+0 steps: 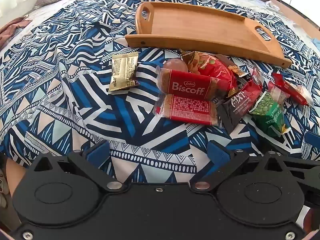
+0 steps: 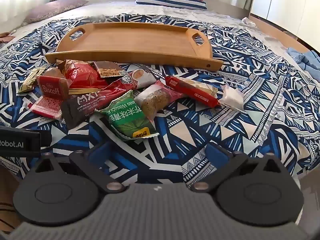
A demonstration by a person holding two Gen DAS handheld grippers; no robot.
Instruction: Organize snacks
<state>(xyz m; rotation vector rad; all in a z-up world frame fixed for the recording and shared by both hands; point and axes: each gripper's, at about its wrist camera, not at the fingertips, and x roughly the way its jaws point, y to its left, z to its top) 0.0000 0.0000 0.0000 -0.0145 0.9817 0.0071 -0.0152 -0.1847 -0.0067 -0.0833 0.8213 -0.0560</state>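
Below both wide-open, empty claws, packets read Biscoff, MXT, Wasabi

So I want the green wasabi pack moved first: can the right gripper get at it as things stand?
Probably yes. The right gripper is open and empty, and the wasabi pack lies just ahead of it at the near edge of the pile, with only bare bedspread between. Its far end touches the other packs.
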